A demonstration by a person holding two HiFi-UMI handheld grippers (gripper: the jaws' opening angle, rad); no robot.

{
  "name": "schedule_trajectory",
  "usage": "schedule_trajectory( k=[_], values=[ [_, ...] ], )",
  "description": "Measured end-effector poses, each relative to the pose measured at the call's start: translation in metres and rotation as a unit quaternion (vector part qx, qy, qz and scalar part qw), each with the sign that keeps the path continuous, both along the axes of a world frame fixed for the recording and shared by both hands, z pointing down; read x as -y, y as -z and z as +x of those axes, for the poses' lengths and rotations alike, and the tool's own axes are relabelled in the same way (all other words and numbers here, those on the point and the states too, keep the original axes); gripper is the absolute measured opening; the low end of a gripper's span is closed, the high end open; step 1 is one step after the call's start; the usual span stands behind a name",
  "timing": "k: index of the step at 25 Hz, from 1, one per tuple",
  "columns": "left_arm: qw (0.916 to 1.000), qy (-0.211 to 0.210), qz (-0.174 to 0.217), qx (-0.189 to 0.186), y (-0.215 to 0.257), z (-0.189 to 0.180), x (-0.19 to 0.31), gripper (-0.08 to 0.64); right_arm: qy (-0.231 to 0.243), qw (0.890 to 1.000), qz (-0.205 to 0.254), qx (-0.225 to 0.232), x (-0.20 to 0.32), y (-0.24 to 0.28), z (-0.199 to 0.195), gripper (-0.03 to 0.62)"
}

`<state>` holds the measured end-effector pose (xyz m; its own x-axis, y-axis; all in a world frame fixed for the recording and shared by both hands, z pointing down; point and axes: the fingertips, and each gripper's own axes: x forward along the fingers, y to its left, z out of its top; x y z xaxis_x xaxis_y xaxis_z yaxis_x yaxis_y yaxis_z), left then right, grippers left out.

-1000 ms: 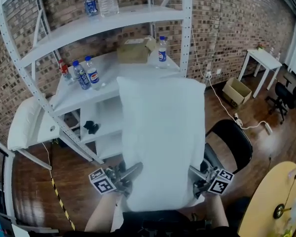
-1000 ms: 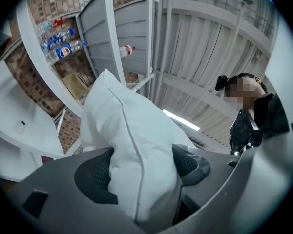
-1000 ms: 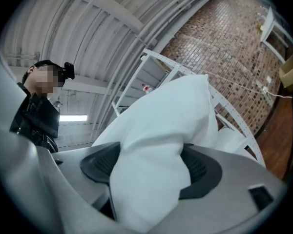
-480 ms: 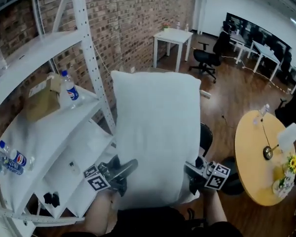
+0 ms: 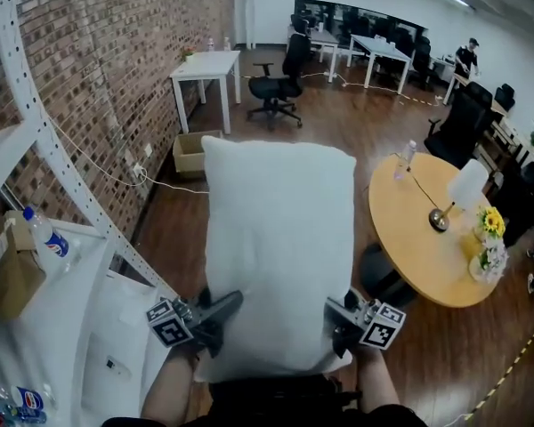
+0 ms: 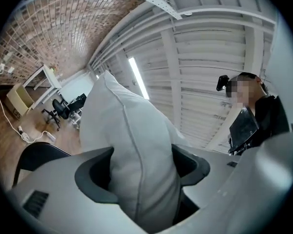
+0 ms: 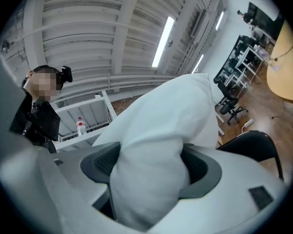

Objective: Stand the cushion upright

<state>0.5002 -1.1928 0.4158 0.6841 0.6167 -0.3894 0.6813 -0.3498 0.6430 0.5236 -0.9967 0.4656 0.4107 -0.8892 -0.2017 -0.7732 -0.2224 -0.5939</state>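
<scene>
Cushion (image 5: 280, 238) swung from shelving (image 5: 62, 318), left gripper (image 5: 217, 310), right gripper (image 5: 338, 310) clamping it

Smooth matt white cloth cushion (image 5: 279, 247)

Left of the cushion (image 5: 280, 238), the left gripper (image 5: 234, 300) has a pale grey moulded shell and curved dark grey jaws. Its left marker cube (image 5: 167, 323) is white, printed with black squares. Right of the cushion, the right gripper (image 5: 332, 303) is built the same, and its right marker cube (image 5: 382, 325) is printed likewise. Below the cushion shows a black top (image 5: 276, 406). In the gripper views its front looks glossy, perhaps a vest.
</scene>
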Motion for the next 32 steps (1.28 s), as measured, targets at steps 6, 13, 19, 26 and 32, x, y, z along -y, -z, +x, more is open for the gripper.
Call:
schedule_trajectory(
  k=[6,13,19,26,32],
  values=[
    [0.9999,-0.011,-0.004,-0.006,-0.003,0.056,-0.036,0.310,-0.019,1.000,-0.015,-0.016,-0.037,0.000,0.049,0.359],
    [0.9996,-0.006,0.011,0.025,-0.048,0.119,-0.043,0.310,-0.014,0.999,-0.037,0.023,-0.043,-0.032,0.109,0.359],
    [0.9976,0.009,0.010,0.068,-0.112,0.171,-0.050,0.308,-0.002,0.997,-0.055,0.059,-0.049,-0.089,0.165,0.359],
    [0.9918,0.017,0.054,0.114,-0.203,0.219,-0.035,0.308,-0.001,0.992,-0.092,0.085,-0.027,-0.168,0.211,0.359],
    [0.9766,0.042,0.143,0.155,-0.266,0.232,-0.019,0.318,0.000,0.983,-0.156,0.093,-0.013,-0.224,0.214,0.359]
  ],
)
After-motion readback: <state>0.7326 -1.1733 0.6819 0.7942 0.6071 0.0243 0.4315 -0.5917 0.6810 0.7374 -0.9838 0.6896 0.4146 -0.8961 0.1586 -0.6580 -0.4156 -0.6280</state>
